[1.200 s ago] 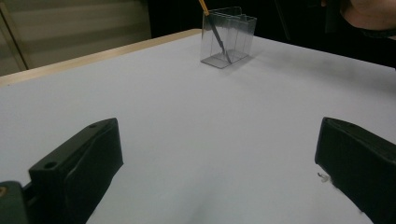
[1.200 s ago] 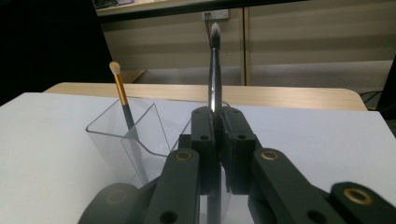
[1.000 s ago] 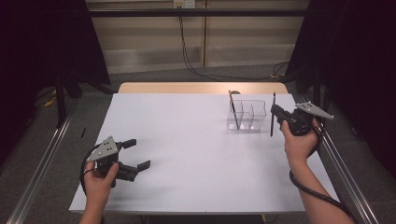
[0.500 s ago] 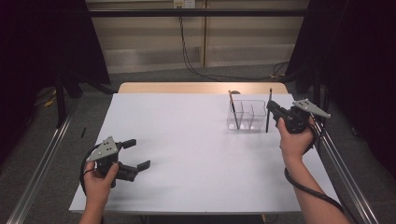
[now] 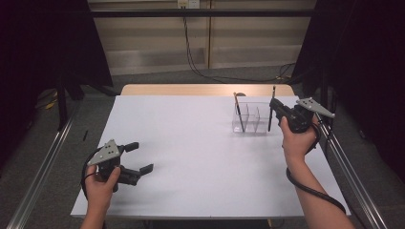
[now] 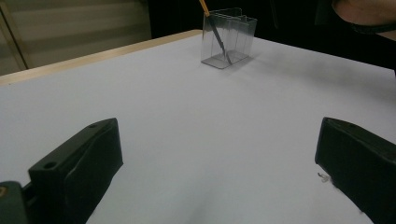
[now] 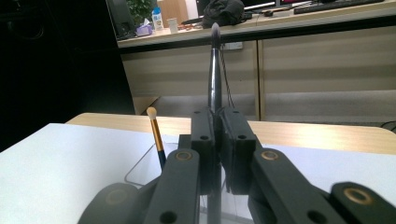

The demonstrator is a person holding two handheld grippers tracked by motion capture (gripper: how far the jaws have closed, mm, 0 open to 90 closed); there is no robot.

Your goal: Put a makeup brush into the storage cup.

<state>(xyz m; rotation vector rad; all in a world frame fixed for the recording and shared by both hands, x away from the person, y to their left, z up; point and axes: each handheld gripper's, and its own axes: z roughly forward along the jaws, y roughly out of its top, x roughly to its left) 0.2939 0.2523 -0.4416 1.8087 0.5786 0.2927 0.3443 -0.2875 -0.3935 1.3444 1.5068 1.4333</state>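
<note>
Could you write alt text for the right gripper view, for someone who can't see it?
Two black jaws of the right gripper are shut on a slim dark brush held upright, its bristle tip at the top. Just beyond, a gold-handled brush stands tilted in a clear plastic holder on the white table.

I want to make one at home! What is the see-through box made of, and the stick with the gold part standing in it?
The box looks like clear hard plastic, perhaps acrylic: you see straight through its glossy walls. The brush in it seems to have a shiny gold metal collar, a dark handle of painted wood or plastic, and a pale soft tip.
</note>
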